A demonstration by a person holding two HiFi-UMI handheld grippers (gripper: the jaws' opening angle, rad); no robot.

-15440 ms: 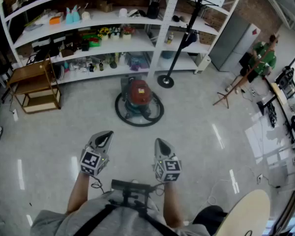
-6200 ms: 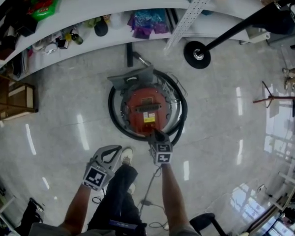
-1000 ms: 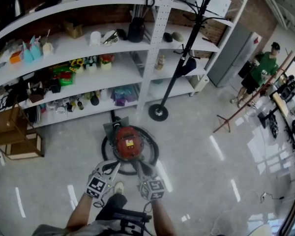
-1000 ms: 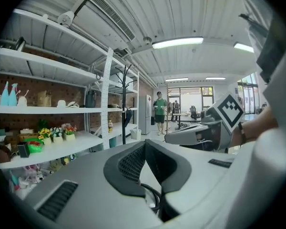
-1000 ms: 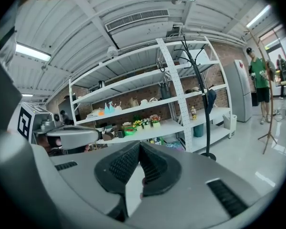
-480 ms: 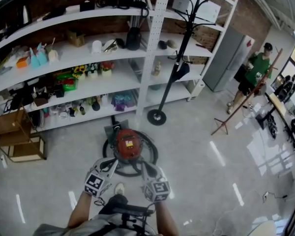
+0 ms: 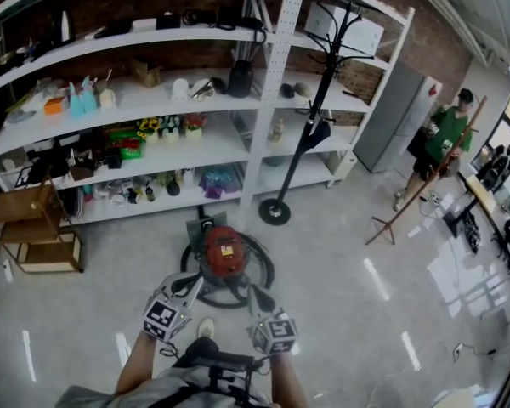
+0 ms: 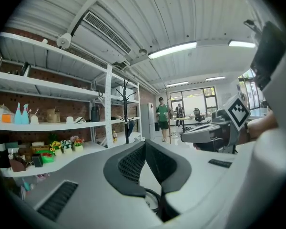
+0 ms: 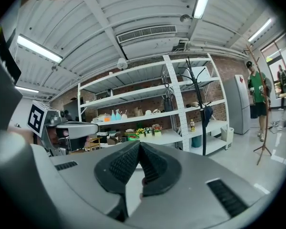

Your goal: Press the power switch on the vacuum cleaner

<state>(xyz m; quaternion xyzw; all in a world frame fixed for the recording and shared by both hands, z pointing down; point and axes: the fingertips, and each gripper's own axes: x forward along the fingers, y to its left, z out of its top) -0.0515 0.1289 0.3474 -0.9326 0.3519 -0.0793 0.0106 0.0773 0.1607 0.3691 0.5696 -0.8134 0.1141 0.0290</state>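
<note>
Grey floor [image 7: 382,313], vacuum cleaner [image 7: 223,249] partly behind left hand-held gripper [image 7: 190,280], right hand-held gripper [image 7: 254,293], both closed, empty

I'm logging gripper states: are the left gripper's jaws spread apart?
No, in the left gripper view the left gripper has its jaw tips pressed together, with nothing held between them.

No words or numbers legible anywhere. On top of the red vacuum cleaner [image 7: 214,262], just below centre in the head view, a small yellow label [image 7: 226,249] with print too small to read. Toward six o'clock, black-and-white square markers on the cubes of the left gripper [image 7: 189,284] and right gripper [image 7: 256,294] — block patterns only, no letters or digits.
</note>
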